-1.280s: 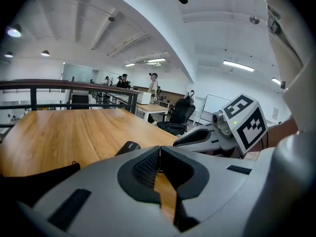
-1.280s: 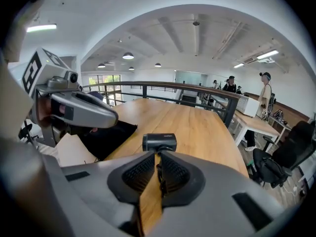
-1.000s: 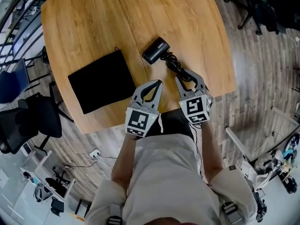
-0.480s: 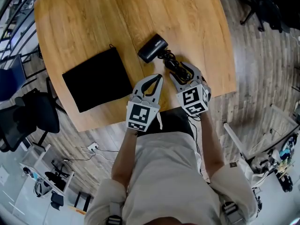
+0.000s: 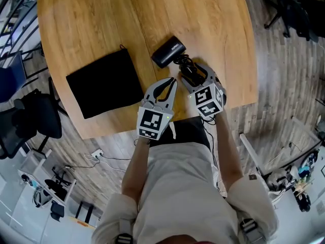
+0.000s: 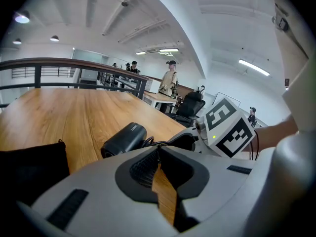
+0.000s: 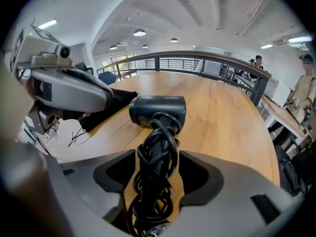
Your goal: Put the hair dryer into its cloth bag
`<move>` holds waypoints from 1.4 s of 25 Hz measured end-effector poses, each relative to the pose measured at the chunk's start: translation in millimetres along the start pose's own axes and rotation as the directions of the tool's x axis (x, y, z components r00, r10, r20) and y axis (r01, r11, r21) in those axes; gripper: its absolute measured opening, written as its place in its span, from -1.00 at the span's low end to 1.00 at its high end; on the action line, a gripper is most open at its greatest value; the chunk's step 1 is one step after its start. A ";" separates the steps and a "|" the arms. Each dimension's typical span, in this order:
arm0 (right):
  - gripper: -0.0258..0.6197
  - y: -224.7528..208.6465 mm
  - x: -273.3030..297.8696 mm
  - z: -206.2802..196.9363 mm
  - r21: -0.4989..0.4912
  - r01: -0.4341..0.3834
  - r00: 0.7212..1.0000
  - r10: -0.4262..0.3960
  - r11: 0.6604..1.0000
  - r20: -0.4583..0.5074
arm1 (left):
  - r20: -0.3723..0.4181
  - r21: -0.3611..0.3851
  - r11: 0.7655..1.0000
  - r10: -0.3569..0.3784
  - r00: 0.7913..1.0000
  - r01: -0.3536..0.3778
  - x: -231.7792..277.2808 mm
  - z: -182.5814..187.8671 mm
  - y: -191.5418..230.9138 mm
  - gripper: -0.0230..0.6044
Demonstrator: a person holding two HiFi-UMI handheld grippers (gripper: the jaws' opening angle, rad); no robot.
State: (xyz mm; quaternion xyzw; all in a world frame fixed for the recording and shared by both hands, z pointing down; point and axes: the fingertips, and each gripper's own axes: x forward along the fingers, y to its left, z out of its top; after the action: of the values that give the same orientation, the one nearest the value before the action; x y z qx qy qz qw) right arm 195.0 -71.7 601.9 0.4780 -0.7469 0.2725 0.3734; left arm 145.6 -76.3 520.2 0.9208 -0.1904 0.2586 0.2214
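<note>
A black hair dryer (image 5: 169,52) lies on the wooden table (image 5: 101,24), its cord wound round the handle (image 7: 157,147). My right gripper (image 5: 195,74) straddles that handle. Its jaws have just been opening, and the handle lies between them with a gap on each side (image 7: 157,163). The flat black cloth bag (image 5: 104,83) lies to the left of the dryer. Just left of the handle, my left gripper (image 5: 171,81) has its tips together and holds nothing (image 6: 158,154). The dryer's barrel (image 6: 123,138) shows beyond those tips, and the bag's corner (image 6: 29,174) at lower left.
The table's near edge (image 5: 152,121) runs under both grippers. A black office chair (image 5: 30,128) stands on the floor at left. A railing (image 7: 197,60) runs behind the table, and several people stand in the background (image 6: 170,78).
My right gripper has slid forward and down over the cord-wrapped handle and its jaws have spread wider. The left gripper has sunk slightly toward the table, still shut.
</note>
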 end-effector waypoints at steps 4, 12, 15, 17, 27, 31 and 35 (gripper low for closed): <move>-0.13 1.2 9.2 1.3 -0.003 -0.012 1.000 0.012 1.000 -0.013 | -0.006 -0.014 1.000 0.010 1.000 -0.011 -0.6 -4.2 4.0 -0.86; -0.18 -1.4 9.6 2.5 -0.014 -0.003 1.000 0.003 1.000 -0.004 | -0.007 -0.040 0.998 0.039 0.999 -0.039 -6.6 -9.4 18.5 -0.86; -0.19 -0.4 9.7 8.2 -0.006 0.001 1.000 -0.001 1.000 0.017 | -0.006 -0.051 0.997 0.057 0.998 -0.057 -12.8 -12.8 26.4 -0.86; -0.20 1.0 11.3 12.1 -0.005 0.001 1.000 -0.001 1.000 0.023 | -0.005 -0.066 0.995 0.073 0.997 -0.073 -17.4 -15.6 33.1 -0.86; -0.20 11.1 14.8 22.6 -0.041 -0.020 0.999 0.021 0.999 0.039 | -0.060 -0.089 0.965 0.241 0.969 -0.246 -43.0 -46.1 79.2 -0.85; -0.20 15.2 12.3 26.4 -0.035 -0.024 0.999 0.026 0.999 0.046 | -0.092 -0.081 0.936 0.335 0.938 -0.342 -56.3 -63.3 101.5 -0.85; -0.20 14.2 9.9 29.3 -0.060 -0.022 0.999 0.025 0.998 0.047 | -0.120 -0.064 0.913 0.394 0.911 -0.403 -62.4 -74.3 113.1 -0.64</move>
State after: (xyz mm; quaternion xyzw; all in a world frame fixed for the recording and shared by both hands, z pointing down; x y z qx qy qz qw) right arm 170.7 -93.6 592.5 0.4645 -0.7687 0.2432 0.3663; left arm 14.3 -117.8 577.3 0.8372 -0.3736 0.3376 0.2134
